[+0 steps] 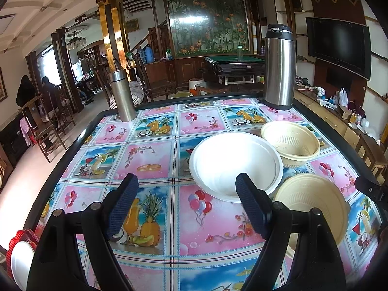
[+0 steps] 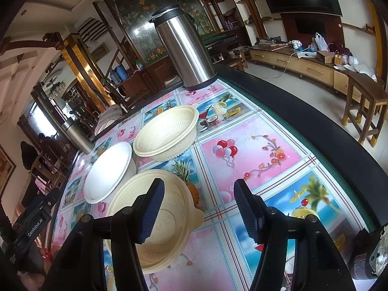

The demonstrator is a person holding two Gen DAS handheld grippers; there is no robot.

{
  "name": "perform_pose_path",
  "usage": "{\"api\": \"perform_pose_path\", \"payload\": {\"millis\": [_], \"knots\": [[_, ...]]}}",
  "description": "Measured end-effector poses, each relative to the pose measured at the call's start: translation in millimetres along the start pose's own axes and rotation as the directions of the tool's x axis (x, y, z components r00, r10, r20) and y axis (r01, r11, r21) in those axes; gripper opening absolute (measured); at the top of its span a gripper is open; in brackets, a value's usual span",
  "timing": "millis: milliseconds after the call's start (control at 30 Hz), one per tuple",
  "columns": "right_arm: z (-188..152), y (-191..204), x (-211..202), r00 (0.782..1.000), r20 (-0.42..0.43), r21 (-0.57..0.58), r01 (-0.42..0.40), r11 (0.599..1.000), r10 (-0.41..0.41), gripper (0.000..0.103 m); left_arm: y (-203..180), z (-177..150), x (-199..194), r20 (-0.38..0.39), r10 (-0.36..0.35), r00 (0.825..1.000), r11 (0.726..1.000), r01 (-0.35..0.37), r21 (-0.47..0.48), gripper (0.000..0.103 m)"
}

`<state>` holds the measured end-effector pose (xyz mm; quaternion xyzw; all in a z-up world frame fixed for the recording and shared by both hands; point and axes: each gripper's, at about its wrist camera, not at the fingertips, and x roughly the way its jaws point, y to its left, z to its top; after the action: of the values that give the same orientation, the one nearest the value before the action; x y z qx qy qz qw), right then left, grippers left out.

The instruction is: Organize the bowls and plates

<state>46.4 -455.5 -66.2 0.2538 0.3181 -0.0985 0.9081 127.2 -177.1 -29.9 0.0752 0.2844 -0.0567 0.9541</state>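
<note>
Fingers of the left gripper [image 1: 186, 206] stand wide apart over the patterned tablecloth [image 1: 150, 160], holding nothing; the white bowl [image 1: 235, 165] lies just beyond its right finger at centre frame. The right gripper [image 2: 196, 208] is also apart and empty. Its left finger overlaps the near cream bowl [image 2: 169, 220] at lower centre, perhaps touching the rim. The far cream bowl [image 2: 167, 131] sits above, beside the white one.
</note>
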Motion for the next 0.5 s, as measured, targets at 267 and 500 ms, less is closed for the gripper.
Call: {"api": "perform_pose_path", "payload": {"millis": [267,500], "knots": [[-4,1,4,1.0,-0.016,0.0,0.0,1.0,0.0,0.062,0,-1,1,-0.004,-0.001,1.0,1.0,0.001,0.0,0.083],[-4,-3,6,0.999,-0.04,0.022,-0.016,1.0,0.017,0.062,-9,0,11,-0.059,-0.081,0.995,0.997,0.081,0.0,0.083]]}}
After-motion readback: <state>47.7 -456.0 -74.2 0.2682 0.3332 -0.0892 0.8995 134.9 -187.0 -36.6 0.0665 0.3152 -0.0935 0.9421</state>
